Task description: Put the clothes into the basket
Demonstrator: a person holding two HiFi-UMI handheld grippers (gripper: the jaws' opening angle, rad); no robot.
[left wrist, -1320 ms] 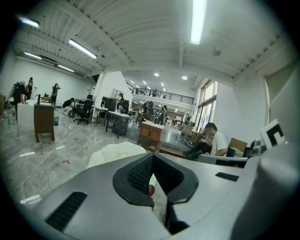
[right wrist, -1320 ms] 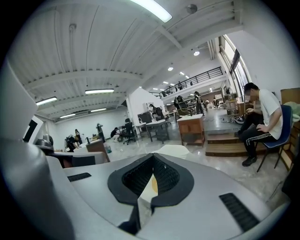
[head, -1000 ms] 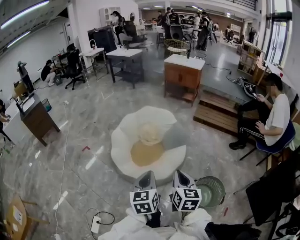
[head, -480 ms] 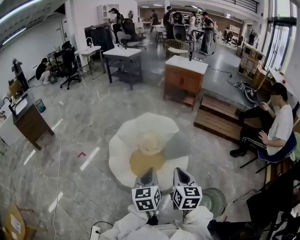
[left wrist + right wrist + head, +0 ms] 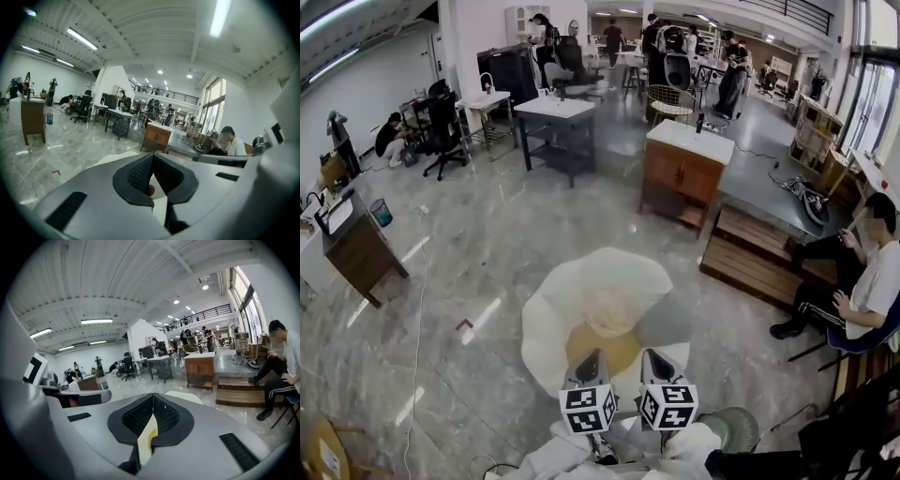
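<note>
Looking down from the head view, the grey marble floor (image 5: 487,244) fills most of the shot, with a big white petal-shaped cushion (image 5: 548,314) in the middle of it. Only this view gives you the layout. The cream and tan clothes (image 5: 607,328) are heaped in the cushion's hollow. The round greenish basket (image 5: 739,427) stands on the floor off to the right, well apart from the clothes and just beside the person's white sleeve (image 5: 694,450).

The two gripper views mostly catch ceiling and the far hall, so no basket there, just a slice of cushion and a bit of tan peeking through behind the jaws. What they do nail is the claws: the left gripper (image 5: 591,356) and right gripper (image 5: 650,354) both have their jaws pressed together at the tips, nothing pinched.

Compared with a second ago, both grippers have gone forward side by side. The tips are now at the tan cloth instead of over the cushion's near rim, and the basket sits lower, almost at the bottom edge.
</note>
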